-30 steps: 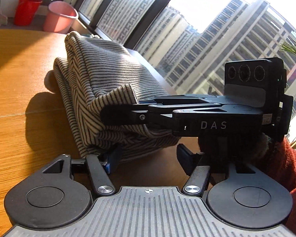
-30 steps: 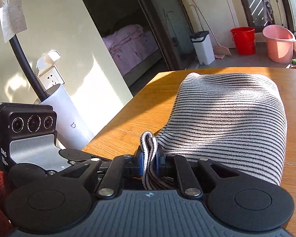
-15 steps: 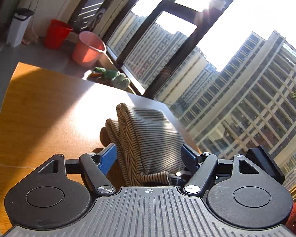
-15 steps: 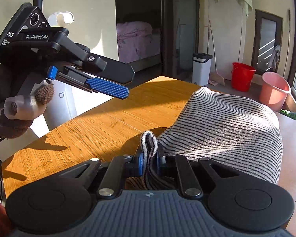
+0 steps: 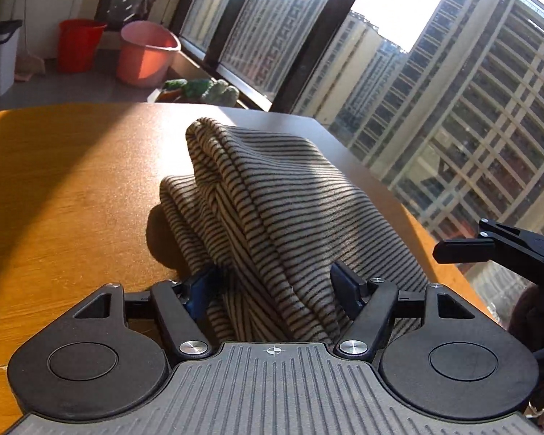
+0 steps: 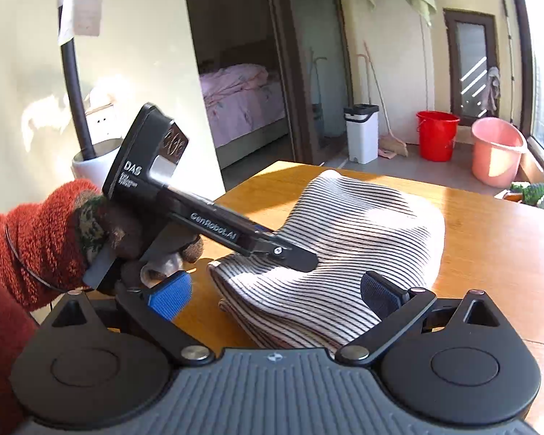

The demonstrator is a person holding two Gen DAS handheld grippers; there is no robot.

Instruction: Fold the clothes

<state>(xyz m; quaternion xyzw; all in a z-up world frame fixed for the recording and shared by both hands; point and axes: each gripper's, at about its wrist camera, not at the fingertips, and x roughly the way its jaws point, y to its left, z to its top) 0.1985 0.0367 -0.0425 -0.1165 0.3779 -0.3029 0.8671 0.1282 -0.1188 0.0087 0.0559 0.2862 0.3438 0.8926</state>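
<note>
A folded grey-and-black striped garment [image 5: 272, 195] lies in a thick bundle on the wooden table [image 5: 72, 199]. My left gripper [image 5: 272, 286] straddles its near end with both blue pads beside the cloth, and I see no squeeze. In the right wrist view the left gripper [image 6: 290, 253] slants down onto the garment [image 6: 362, 224], held by a gloved hand [image 6: 134, 232]. My right gripper [image 6: 275, 293] has its jaws opening wide, the garment's near corner loose between them and touching neither pad. One of its black fingers [image 5: 457, 248] shows at the right edge of the left wrist view.
The table's edge runs close along the garment's window side. On the floor beyond the table stand a red bucket [image 6: 437, 134], a pink bucket [image 6: 497, 156] and a white bin [image 6: 361, 132]. Green plants [image 5: 199, 88] sit by the window. A red sleeve [image 6: 36, 239] is at the left.
The right gripper let go of the cloth fold it was pinching and spread its jaws wide. The left gripper came down from above the table onto the garment's end.
</note>
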